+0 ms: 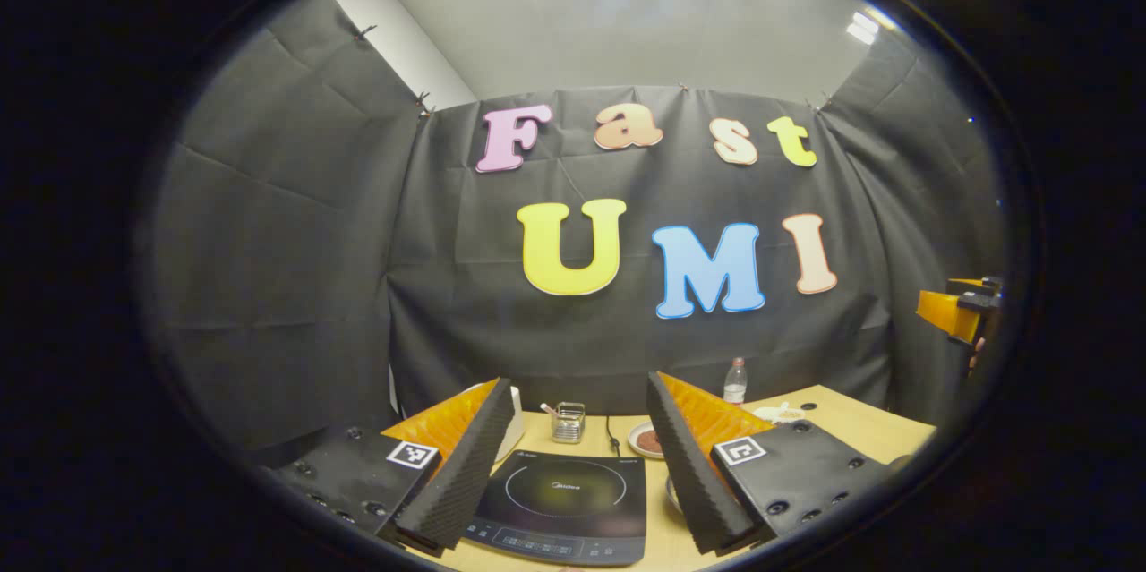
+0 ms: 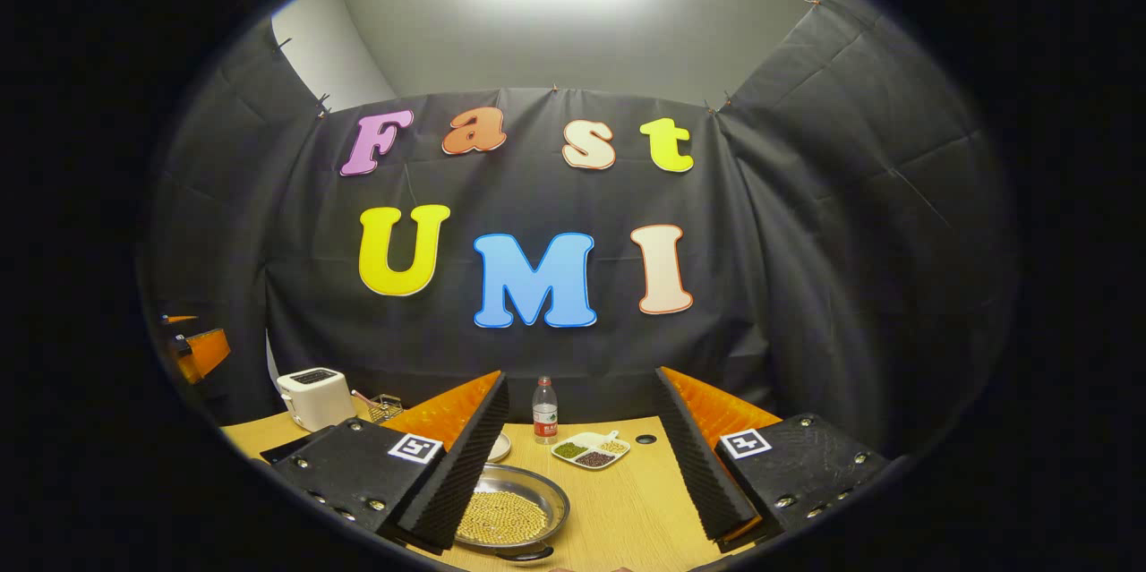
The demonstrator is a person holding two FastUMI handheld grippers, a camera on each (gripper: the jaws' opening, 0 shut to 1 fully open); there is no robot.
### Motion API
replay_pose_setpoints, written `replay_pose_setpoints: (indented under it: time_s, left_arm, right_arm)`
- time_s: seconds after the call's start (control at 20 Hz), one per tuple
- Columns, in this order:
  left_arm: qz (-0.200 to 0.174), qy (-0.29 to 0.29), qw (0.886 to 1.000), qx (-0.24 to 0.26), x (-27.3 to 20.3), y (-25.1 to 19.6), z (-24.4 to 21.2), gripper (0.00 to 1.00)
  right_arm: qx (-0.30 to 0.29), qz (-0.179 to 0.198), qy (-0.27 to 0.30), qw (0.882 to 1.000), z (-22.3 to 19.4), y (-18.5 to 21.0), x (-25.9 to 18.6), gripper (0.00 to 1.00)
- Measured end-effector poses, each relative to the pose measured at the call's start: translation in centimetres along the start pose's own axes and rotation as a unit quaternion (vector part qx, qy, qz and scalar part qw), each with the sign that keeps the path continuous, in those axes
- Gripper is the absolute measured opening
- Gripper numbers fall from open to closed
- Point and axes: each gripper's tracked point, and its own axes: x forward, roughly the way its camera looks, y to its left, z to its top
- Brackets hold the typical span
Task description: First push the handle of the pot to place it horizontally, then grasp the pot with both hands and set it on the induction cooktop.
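Observation:
In the right gripper view, the pot [image 2: 515, 509] is a shallow silver pan full of pale beans on the wooden table [image 2: 627, 509], partly hidden behind my right gripper's left finger. Its dark handle [image 2: 524, 554] points toward me at the near rim. My right gripper [image 2: 582, 473] hangs open above the table, just right of the pot, holding nothing. In the left gripper view, the black induction cooktop [image 1: 564, 500] lies flat between the fingers of my open left gripper [image 1: 573, 473], which is raised above it. The right gripper [image 1: 958, 312] shows at the far right edge there.
A water bottle [image 2: 543, 411], a divided dish of beans [image 2: 591, 448], a small plate [image 2: 499, 447], a white toaster [image 2: 313, 397] and a wire basket [image 2: 385, 406] stand toward the back. Behind the cooktop are the basket [image 1: 568, 422], a cord and a small plate [image 1: 646, 440].

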Motion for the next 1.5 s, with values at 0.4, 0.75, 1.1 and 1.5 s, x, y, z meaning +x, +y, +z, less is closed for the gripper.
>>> replay_pose_setpoints:
  time_s: [0.4,0.75,1.1,1.5]
  left_arm:
    - [-0.004,-0.006,1.000,0.000,0.5,3.2,0.0,0.99]
    - [-0.004,-0.004,1.000,-0.001,0.7,7.4,-0.7,0.99]
    - [0.016,-0.006,1.000,0.007,0.5,9.6,-0.9,0.96]
    - [0.060,0.028,0.998,0.010,1.1,8.5,-3.4,0.97]
  right_arm:
    - [0.002,0.012,0.011,1.000,-0.4,3.5,0.2,0.47]
    - [-0.014,0.052,0.023,0.998,-1.8,9.4,-0.4,0.07]
    - [-0.056,0.165,0.098,0.980,-7.1,15.0,-1.4,0.07]
    - [-0.066,0.273,0.213,0.936,-15.8,17.3,-2.1,0.07]
